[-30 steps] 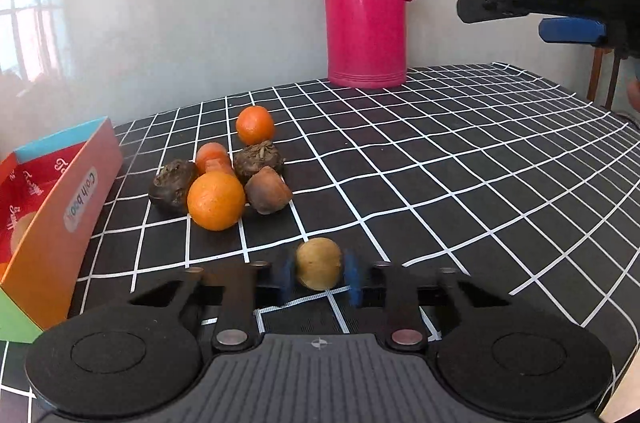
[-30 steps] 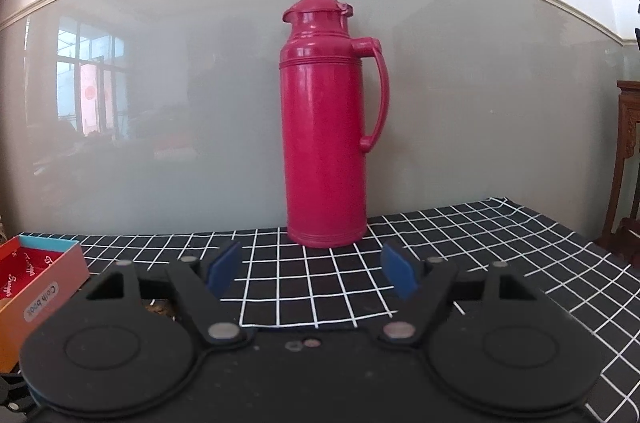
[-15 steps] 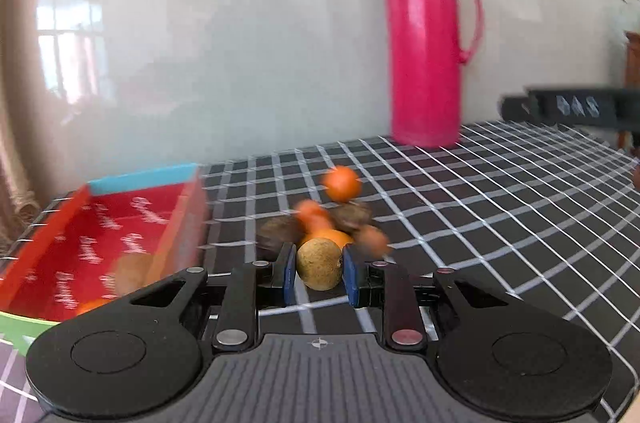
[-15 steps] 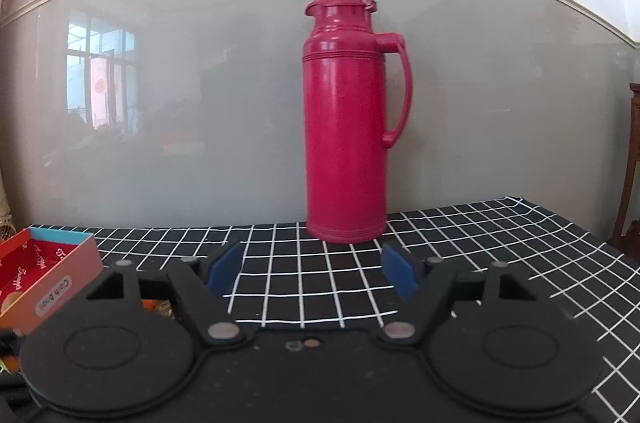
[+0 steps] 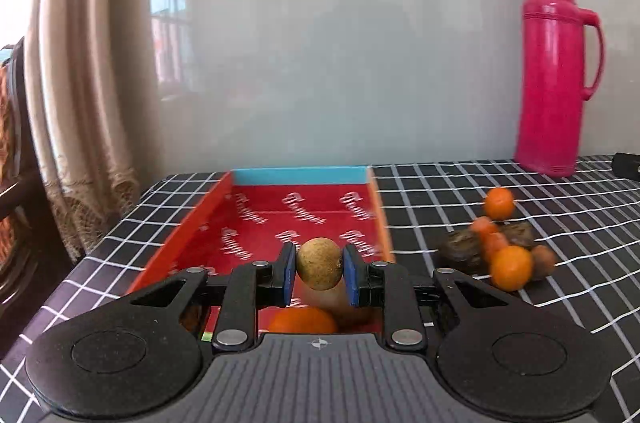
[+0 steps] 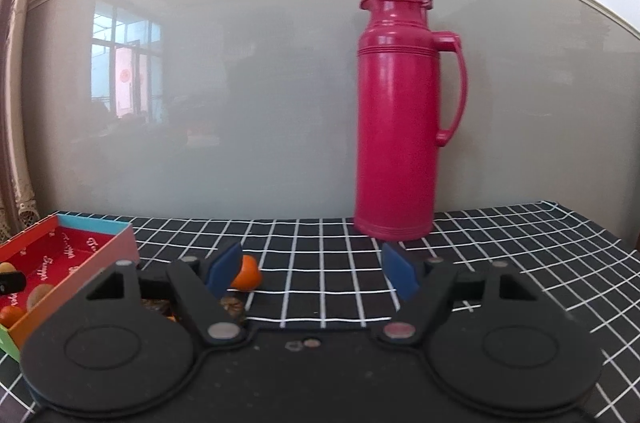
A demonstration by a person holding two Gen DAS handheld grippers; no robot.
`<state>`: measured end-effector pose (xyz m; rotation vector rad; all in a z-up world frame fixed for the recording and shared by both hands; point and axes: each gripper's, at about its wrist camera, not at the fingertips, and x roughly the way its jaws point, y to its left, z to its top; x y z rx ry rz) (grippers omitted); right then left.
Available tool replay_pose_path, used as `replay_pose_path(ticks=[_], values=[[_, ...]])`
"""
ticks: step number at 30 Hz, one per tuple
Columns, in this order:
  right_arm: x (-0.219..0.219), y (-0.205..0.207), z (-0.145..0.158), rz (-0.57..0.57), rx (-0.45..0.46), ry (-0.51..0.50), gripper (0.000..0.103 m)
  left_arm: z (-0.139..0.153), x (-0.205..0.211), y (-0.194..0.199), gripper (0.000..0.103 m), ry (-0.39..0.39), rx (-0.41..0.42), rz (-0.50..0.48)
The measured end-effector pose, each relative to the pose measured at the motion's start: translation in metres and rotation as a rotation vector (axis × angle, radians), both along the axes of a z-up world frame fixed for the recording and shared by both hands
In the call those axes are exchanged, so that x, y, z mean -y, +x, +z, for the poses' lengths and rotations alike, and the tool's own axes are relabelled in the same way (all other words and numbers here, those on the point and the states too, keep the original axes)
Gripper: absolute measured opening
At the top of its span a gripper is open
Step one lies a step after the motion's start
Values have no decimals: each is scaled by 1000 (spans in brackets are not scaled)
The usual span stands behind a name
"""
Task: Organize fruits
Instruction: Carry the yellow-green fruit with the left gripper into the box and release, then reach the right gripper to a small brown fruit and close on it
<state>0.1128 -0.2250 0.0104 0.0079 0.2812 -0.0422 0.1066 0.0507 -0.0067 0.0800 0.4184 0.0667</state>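
My left gripper (image 5: pixel 319 271) is shut on a small round tan fruit (image 5: pixel 319 263), held above the near end of the red box (image 5: pixel 304 215) with its blue far wall. Below the fruit an orange (image 5: pixel 303 319) and another tan fruit lie in the box. To the right on the checked cloth sits a pile of oranges (image 5: pixel 511 267) and dark brown fruits (image 5: pixel 459 250). My right gripper (image 6: pixel 312 271) stands open over the cloth with nothing between its blue pads. An orange (image 6: pixel 248 275) lies just past its left finger, and the red box (image 6: pixel 76 255) sits far left.
A tall pink thermos (image 6: pixel 400 115) stands at the back of the table against the grey wall; the same thermos (image 5: pixel 556 71) appears far right in the left wrist view. A curtain (image 5: pixel 76 83) hangs at the left, beyond the table's left edge.
My left gripper carried the tan fruit off the cloth, leftward and up, from beside the fruit pile to over the red box. The right gripper shifted left; the thermos now appears further right.
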Motion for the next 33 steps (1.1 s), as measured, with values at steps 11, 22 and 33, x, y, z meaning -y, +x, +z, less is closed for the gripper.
replay_pose_path(ticks=[11, 22, 33], values=[[-35, 15, -10, 79, -68, -14, 76, -10, -35, 7, 25, -38, -36, 83], [-55, 17, -15, 137, -84, -47, 76, -10, -39, -1, 80, 2, 0, 102], [-62, 21, -28, 190, -148, -94, 75, -3, -32, -3, 103, 48, 57, 95]])
